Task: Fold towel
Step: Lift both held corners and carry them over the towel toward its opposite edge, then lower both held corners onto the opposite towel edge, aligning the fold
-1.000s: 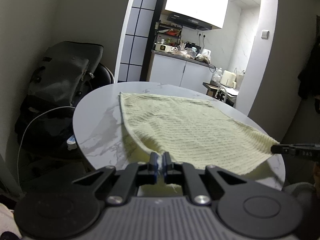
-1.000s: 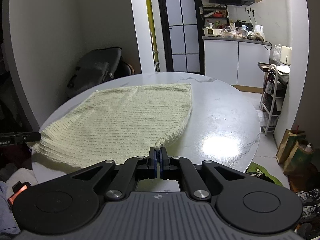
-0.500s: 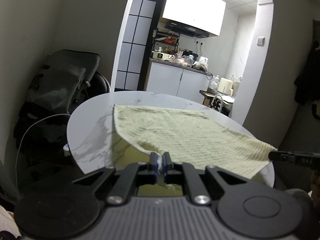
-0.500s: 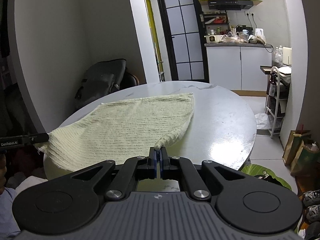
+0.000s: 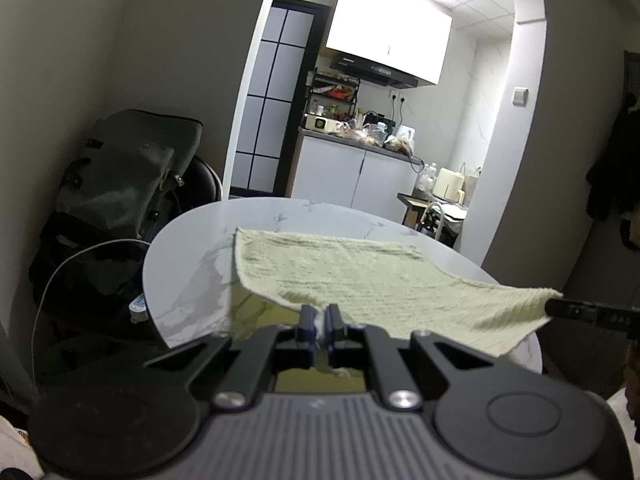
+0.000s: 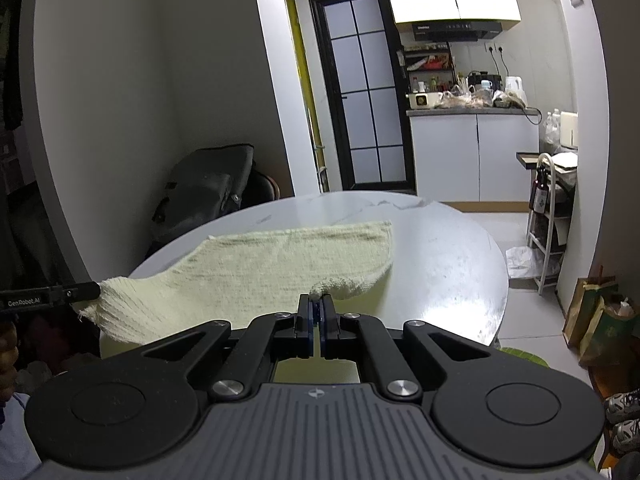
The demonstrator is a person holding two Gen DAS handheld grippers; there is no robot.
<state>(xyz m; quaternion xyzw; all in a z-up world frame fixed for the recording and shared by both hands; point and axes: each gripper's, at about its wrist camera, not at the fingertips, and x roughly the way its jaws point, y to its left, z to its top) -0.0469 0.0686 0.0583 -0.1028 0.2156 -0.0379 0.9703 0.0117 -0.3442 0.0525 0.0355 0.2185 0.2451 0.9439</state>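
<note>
Left wrist: pale-yellow ribbed towel (image 5: pixel 360 276)

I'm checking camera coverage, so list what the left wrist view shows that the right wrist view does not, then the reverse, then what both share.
Only the left wrist view shows a white cable looping beside the table, and a dark garment hanging on the right wall.

Only the right wrist view shows paper bags and shoes on the floor.

Both show the pale yellow towel on the round marble table, the left gripper and right gripper each shut on a near corner, and the dark bag behind.
</note>
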